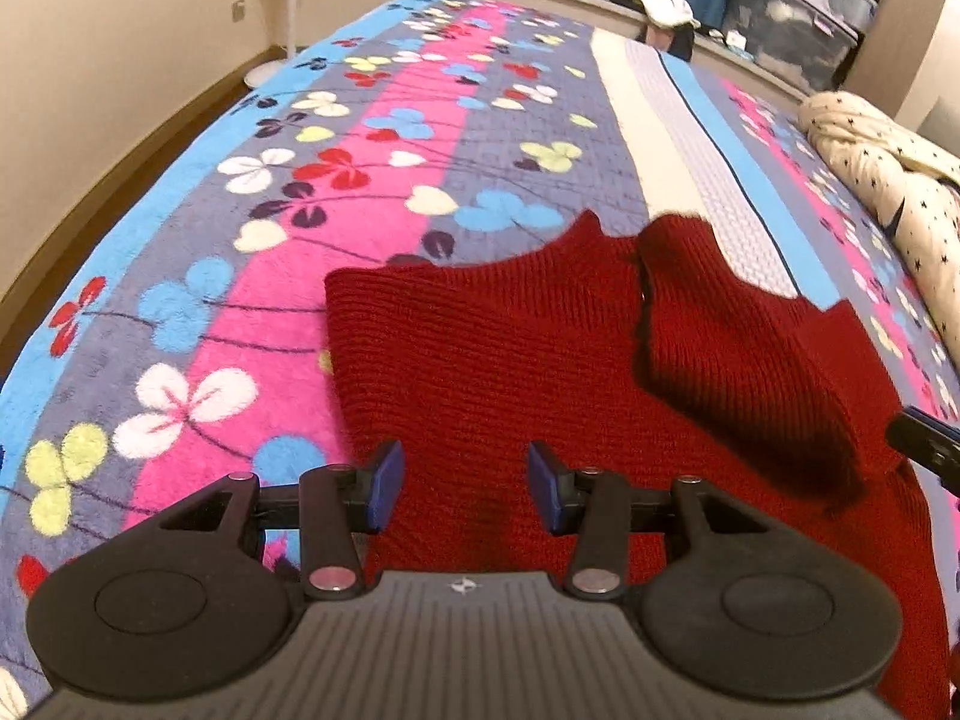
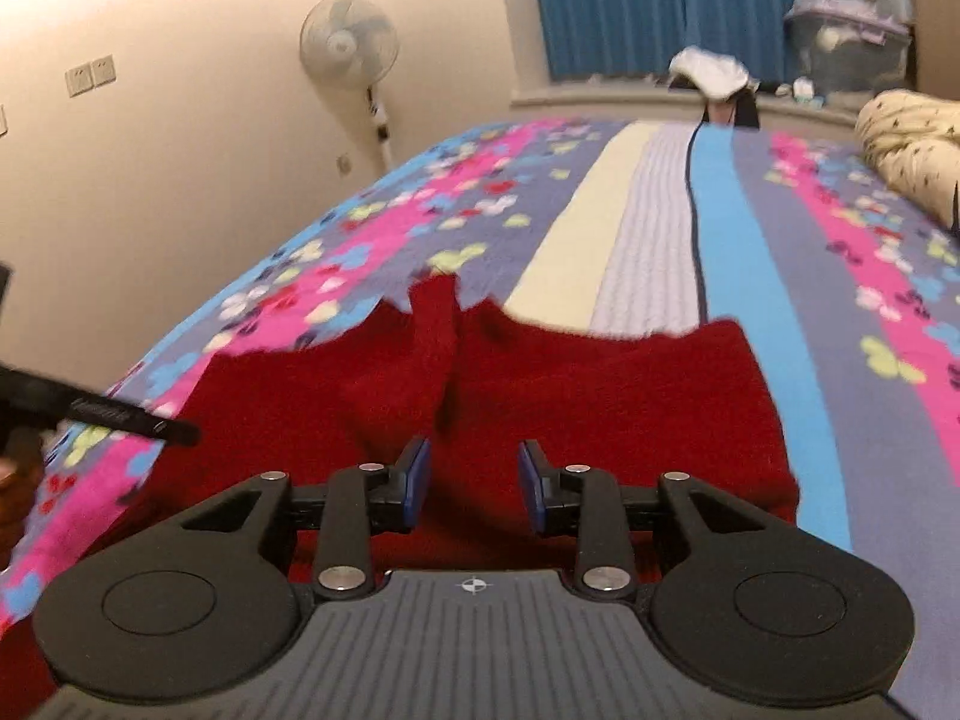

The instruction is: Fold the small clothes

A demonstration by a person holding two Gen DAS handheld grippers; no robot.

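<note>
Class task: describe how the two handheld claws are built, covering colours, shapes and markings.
Both the left claw and right claw match: black linkage arms with silver rivets, blue pads, round black discs, and a ribbed grey base bearing a small crosshair mark.

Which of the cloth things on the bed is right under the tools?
The red knitted garment. It lies flat just beyond both tools, part folded over itself. The cream star-print bundle sits far off at the bed's right edge.
</note>
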